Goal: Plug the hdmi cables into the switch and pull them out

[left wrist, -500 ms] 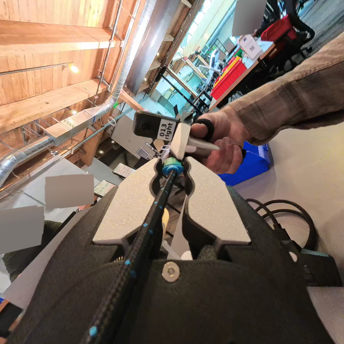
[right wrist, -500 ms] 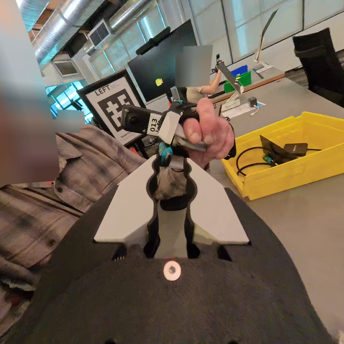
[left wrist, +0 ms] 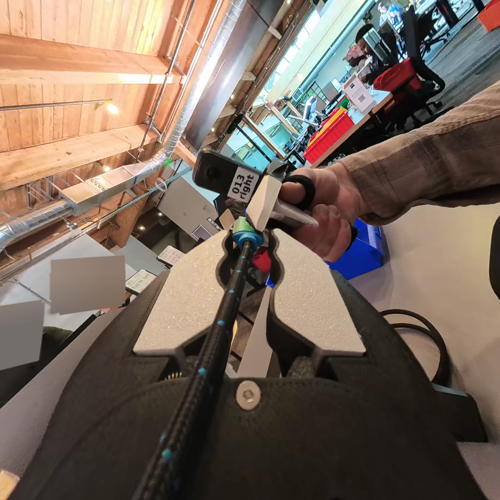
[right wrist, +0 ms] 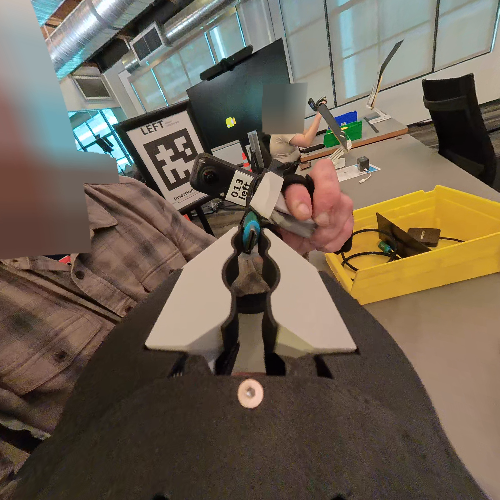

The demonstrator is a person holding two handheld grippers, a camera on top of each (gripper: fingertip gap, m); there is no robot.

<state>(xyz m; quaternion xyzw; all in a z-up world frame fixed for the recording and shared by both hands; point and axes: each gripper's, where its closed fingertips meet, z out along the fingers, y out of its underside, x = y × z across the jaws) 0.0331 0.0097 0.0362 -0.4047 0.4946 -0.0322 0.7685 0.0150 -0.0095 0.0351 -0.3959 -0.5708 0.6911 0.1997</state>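
Left wrist view: left gripper (left wrist: 246, 238) pinches braided HDMI cable (left wrist: 232, 292) by blue plug collar (left wrist: 246, 238). Right gripper (right wrist: 250, 238) nearly closed around plug tip (right wrist: 251, 236), grip uncertain. Switch (right wrist: 423, 235) far off in yellow bin (right wrist: 405, 273). Judged: regrasp step; next, carry plug to switch port, align.

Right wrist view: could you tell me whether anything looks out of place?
Yes: the blue plug of the HDMI cable is held in mid-air by the left tool, bare metal end facing the right tool, while the switch lies apart in the yellow bin.
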